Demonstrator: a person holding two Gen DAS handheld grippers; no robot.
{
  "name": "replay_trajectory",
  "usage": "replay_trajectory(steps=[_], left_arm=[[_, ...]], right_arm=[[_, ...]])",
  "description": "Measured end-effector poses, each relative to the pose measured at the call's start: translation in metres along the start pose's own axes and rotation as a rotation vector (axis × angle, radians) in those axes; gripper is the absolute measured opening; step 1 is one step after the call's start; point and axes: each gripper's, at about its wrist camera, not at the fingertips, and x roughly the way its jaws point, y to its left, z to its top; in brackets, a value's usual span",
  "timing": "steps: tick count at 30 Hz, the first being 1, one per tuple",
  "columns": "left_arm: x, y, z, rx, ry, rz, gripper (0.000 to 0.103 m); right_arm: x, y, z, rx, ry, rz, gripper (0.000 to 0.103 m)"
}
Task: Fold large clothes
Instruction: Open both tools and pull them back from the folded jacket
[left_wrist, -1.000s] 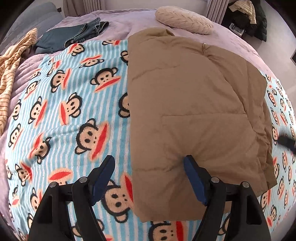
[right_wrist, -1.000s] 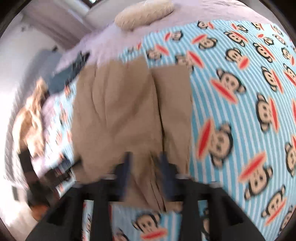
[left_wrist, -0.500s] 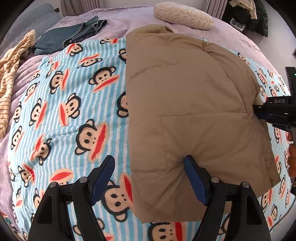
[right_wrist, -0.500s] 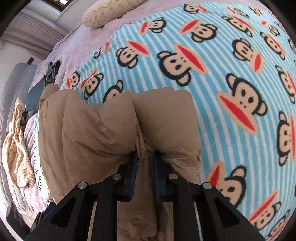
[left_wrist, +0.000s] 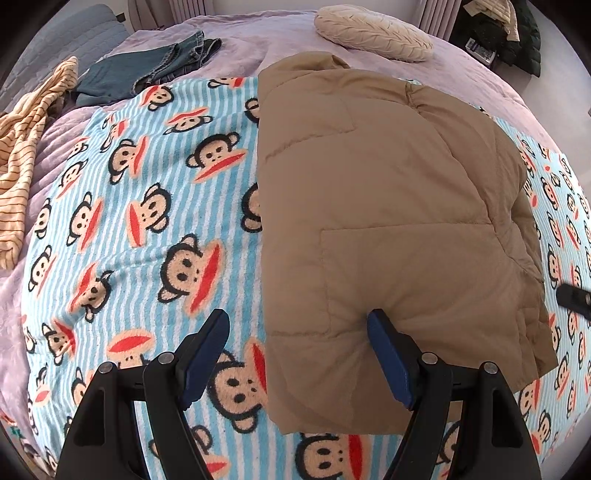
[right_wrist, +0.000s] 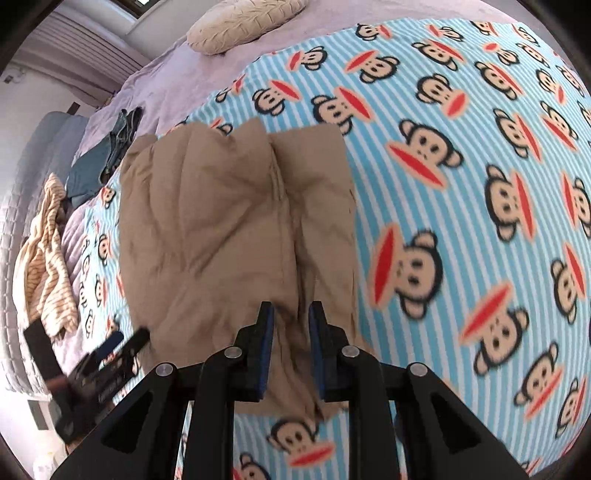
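Left claw (left_wrist: 297, 354) stands wide, empty, straddling the near left edge of the tan padded jacket (left_wrist: 388, 206) on the monkey-print striped blanket (left_wrist: 147, 221). Right claw (right_wrist: 291, 321), jaws just closing, pinches the jacket's hem; next, carry that edge across.

So it's a bed (left_wrist: 240, 33) with a lilac cover, and on it a striped monkey blanket (left_wrist: 147, 221), a beige pillow (left_wrist: 373, 31), dark jeans (left_wrist: 147, 70) and a yellow striped top (left_wrist: 26, 140). Tan puffy jacket (left_wrist: 388, 221) lies on the blanket.

Right gripper (right_wrist: 291, 325) jaws just opened slightly, brown jacket (right_wrist: 229, 229) fold between them; gripper drawn back from jacket's middle.
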Motion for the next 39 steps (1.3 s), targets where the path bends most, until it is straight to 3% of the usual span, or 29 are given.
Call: replay_trajectory(steps=[9,14,18,23,27,29,30,35,39], left_arm=[[-0.033,0.002,-0.004,-0.054,-0.018,-0.014,0.078],[-0.057,-0.009,-0.012,-0.044,-0.020,-0.020,0.078],[-0.080,-0.022,-0.021,-0.039,-0.046,0.001,0.078],[-0.114,-0.037,-0.041,-0.080,-0.062,-0.005,0.078],[-0.140,-0.047,-0.061,-0.111,-0.083,-0.001,0.078],[-0.154,-0.052,-0.074,-0.122,-0.097,0.005,0.101],[-0.162,-0.054,-0.080,-0.131,-0.112,0.014,0.103],[-0.194,-0.059,-0.105,-0.162,-0.128,0.026,0.103],[-0.214,-0.059,-0.113,-0.161,-0.149,0.051,0.103]], right_arm=[[-0.022,0.002,-0.029,-0.036,0.011,-0.005,0.021],[-0.036,-0.004,-0.042,-0.039,0.021,0.039,0.022],[-0.048,-0.009,-0.054,-0.062,0.023,0.062,0.035],[-0.073,-0.014,-0.068,-0.105,0.011,0.082,0.036],[-0.095,-0.020,-0.077,-0.144,-0.008,0.093,0.044],[-0.103,-0.022,-0.081,-0.164,-0.013,0.100,0.044],[-0.107,-0.022,-0.083,-0.173,-0.014,0.103,0.044],[-0.125,-0.020,-0.095,-0.225,-0.019,0.114,0.044],[-0.140,-0.010,-0.103,-0.265,-0.053,0.094,0.057]])
